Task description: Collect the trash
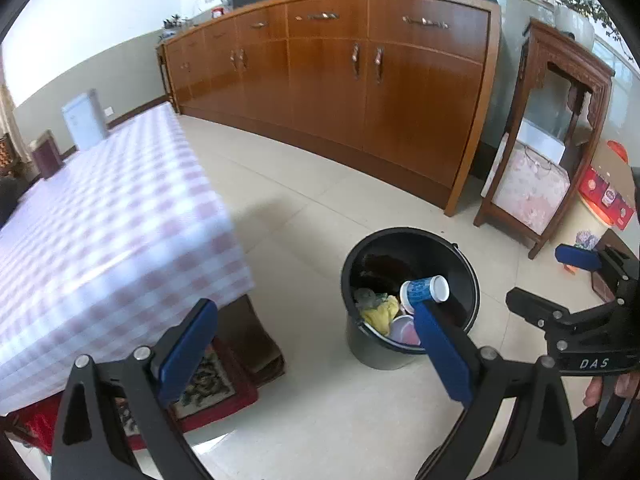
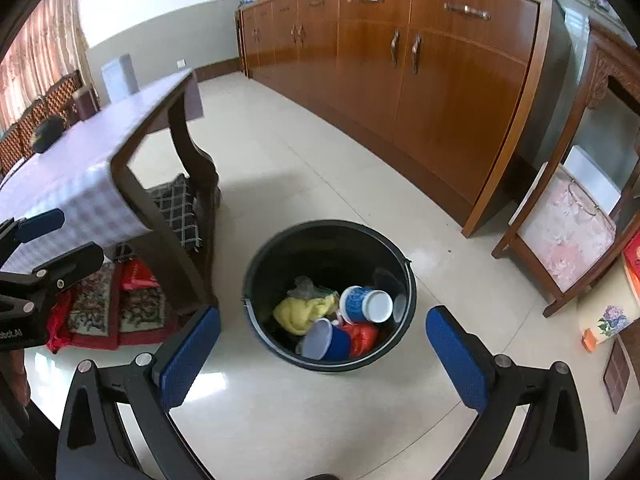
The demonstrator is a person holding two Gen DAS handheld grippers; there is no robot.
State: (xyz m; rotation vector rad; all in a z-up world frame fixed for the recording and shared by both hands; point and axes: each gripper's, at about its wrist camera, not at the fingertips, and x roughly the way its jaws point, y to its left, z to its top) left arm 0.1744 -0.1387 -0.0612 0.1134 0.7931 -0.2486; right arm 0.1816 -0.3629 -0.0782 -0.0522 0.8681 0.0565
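The left gripper (image 1: 316, 344) and right gripper (image 2: 324, 356) are both held with jaws spread wide and nothing between the blue pads. The trash is seen inside the black bucket (image 2: 256, 264) on the tiled floor: two blue-and-white cups (image 2: 366, 304), a yellow cloth (image 2: 296, 312) (crumpled) and red wrapping (image 2: 362, 338), beside the checked-cloth table (image 1: 100, 220).

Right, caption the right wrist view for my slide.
Open right tongs above a black bucket holding two blue cups, yellow cloth and red wrapper.

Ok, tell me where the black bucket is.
The black bucket stands on the tiled floor, right of the table leg in the right wrist view, before the wooden cabinet.
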